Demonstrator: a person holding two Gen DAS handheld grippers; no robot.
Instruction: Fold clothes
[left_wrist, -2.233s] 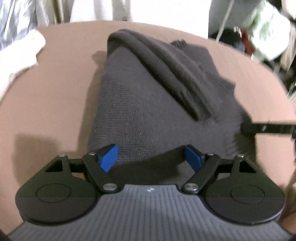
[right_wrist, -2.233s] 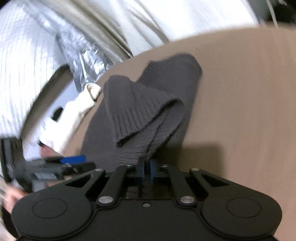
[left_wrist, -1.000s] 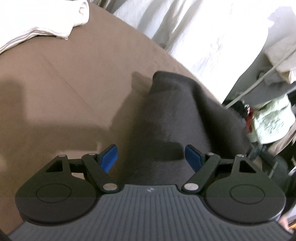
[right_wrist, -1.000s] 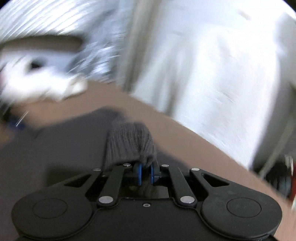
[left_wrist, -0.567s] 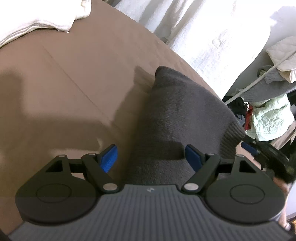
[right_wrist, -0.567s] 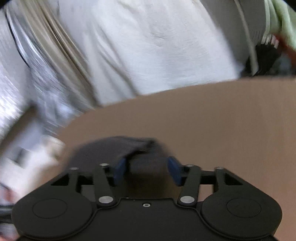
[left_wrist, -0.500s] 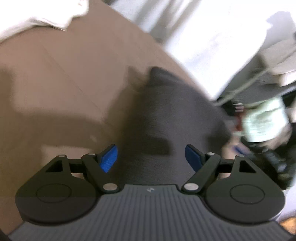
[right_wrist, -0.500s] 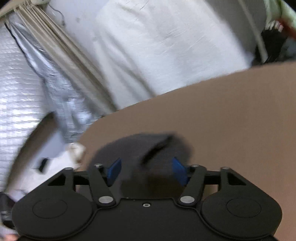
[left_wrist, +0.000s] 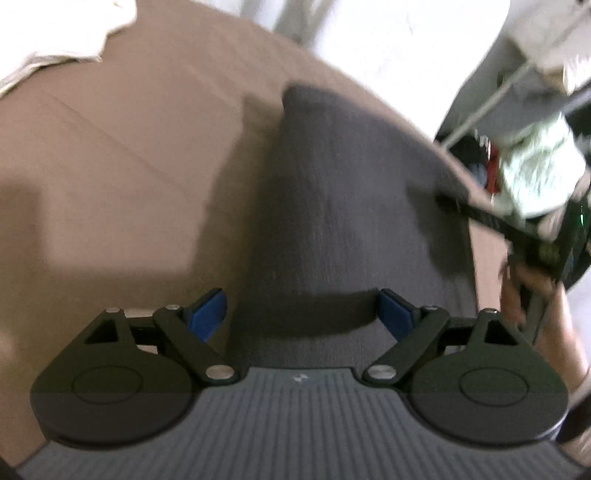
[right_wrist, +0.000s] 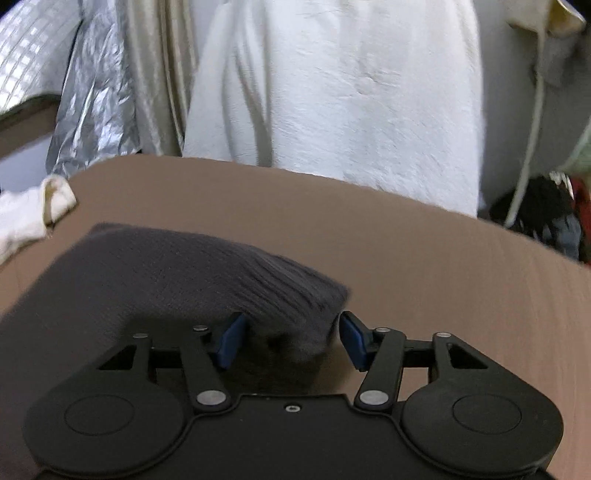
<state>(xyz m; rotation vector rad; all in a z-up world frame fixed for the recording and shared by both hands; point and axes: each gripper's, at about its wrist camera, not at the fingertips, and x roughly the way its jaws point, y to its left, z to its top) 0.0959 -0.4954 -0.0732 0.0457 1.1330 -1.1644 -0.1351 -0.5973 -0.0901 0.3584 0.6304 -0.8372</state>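
Dark grey sweater (left_wrist: 332, 206) between both grippers' spread fingers (left_wrist: 207, 314), untouched; left (left_wrist: 303, 314) opening, right (right_wrist: 291, 341) closing.

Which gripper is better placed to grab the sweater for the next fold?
Right, probably. The right gripper has the dark sweater's ribbed end between its closing fingers. The left gripper, still opening, only straddles the flat middle.

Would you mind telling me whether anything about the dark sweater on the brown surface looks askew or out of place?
Nothing looks damaged or spilled. The dark grey sweater lies folded on the brown surface, but its ribbed end bulges up instead of lying flat, loose between the pads of the right gripper, whose jaws are closing.
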